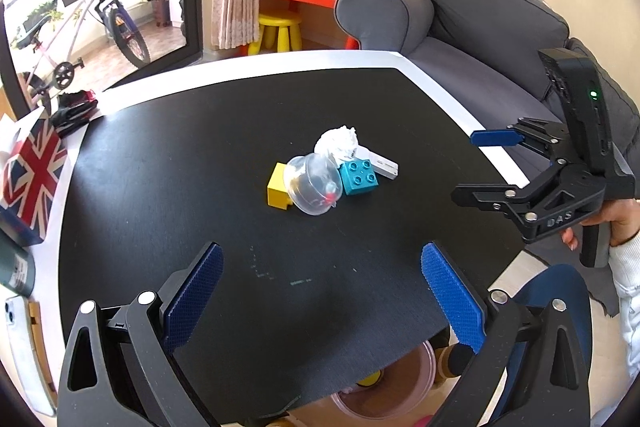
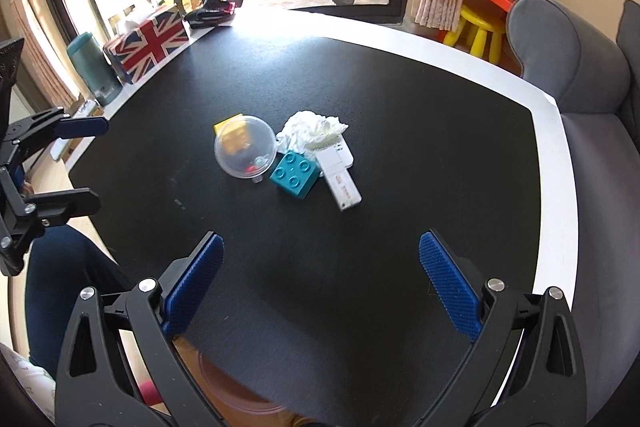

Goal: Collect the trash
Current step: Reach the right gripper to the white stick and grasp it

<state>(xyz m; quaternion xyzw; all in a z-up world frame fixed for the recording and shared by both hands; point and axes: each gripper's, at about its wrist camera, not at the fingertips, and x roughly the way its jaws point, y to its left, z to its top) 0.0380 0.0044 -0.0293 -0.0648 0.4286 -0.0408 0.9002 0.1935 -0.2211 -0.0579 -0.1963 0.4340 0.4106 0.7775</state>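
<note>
Lying ahead of both wide, empty jaws on the table [image 2: 400, 99]: tissue wad [image 2: 310, 129], clear dome [image 2: 245, 147] (over yellow block [image 1: 277, 189]), teal block [image 2: 295, 174], white box [image 2: 340, 183].

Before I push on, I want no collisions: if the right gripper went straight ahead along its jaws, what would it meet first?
Probably the teal block, the nearest piece of the pile, with the white packet beside it. Bare black table lies before them; depth is uncertain.
</note>
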